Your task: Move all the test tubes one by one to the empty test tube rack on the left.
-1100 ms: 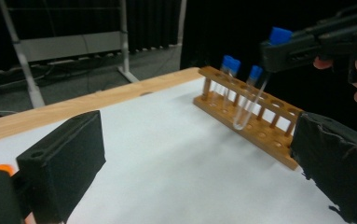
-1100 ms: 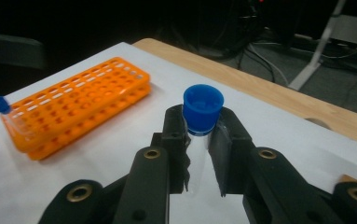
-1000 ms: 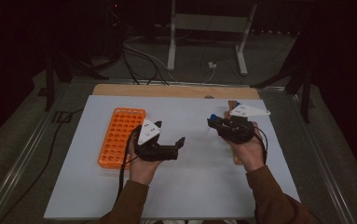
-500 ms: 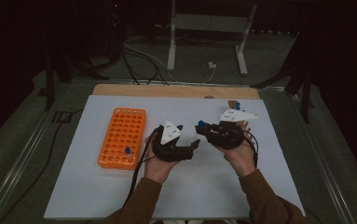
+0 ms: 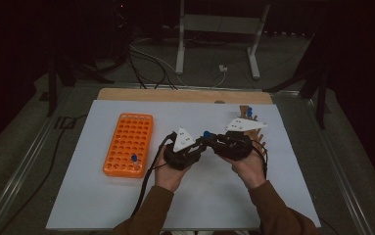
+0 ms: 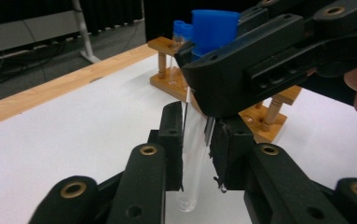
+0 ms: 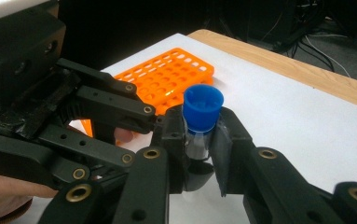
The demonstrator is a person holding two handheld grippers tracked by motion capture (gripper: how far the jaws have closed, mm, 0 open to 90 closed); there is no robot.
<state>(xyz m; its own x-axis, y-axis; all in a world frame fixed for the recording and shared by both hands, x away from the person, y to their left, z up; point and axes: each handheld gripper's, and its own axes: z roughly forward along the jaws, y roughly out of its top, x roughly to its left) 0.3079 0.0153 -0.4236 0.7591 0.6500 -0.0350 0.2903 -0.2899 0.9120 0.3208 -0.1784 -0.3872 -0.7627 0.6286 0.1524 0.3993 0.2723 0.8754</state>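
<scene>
Tube (image 6: 192, 154) is passing between hands: I am clamping my left gripper (image 6: 195, 161) low while my right gripper (image 7: 198, 140) is pinching beneath its blue cap (image 7: 203, 108), both fingers clenched.

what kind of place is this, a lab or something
Probably a lab-style test bench set up for recording, not a working lab. An orange tube rack and a wooden tube stand sit on a white table; a metal stand and loose cables occupy the dark floor behind.
</scene>
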